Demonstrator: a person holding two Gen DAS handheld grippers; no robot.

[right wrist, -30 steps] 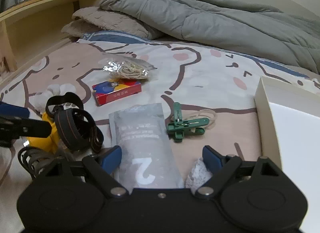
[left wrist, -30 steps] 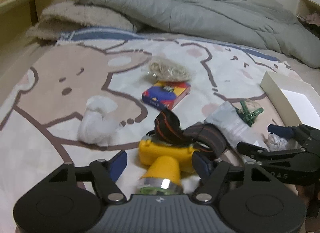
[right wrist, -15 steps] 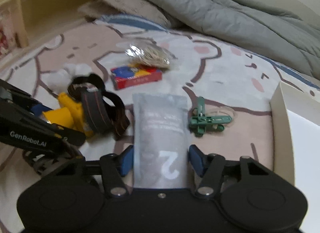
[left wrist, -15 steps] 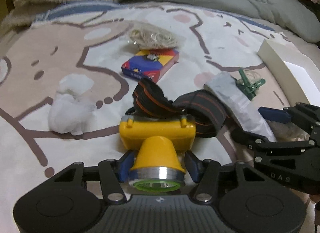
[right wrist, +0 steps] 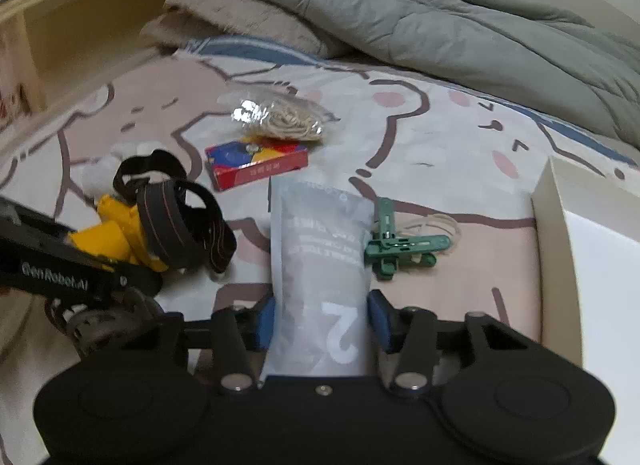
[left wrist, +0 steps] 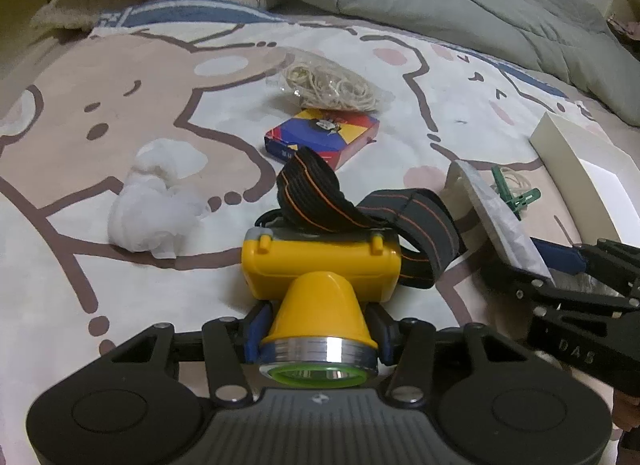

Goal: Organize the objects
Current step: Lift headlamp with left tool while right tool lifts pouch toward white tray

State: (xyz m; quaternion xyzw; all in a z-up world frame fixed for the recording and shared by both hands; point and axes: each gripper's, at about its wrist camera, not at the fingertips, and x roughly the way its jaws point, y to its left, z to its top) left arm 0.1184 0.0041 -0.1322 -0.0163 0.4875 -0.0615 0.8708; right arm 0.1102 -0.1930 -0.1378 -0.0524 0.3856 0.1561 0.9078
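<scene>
Left wrist: fingers (left wrist: 318,327) clenched on yellow plastic headlamp (left wrist: 320,277), lifted since before. Right fingers (right wrist: 320,319) clamp grey foil pouch (right wrist: 320,265) beside white box wall (right wrist: 554,249); bed free ahead.

I note a yellow headlamp (left wrist: 320,265) with black, orange-striped strap; grey pouch (right wrist: 320,265) printed with a white "2"; green clips (right wrist: 394,245); red-blue-yellow box (left wrist: 324,137); cartoon-print bedsheet (left wrist: 120,105).
</scene>
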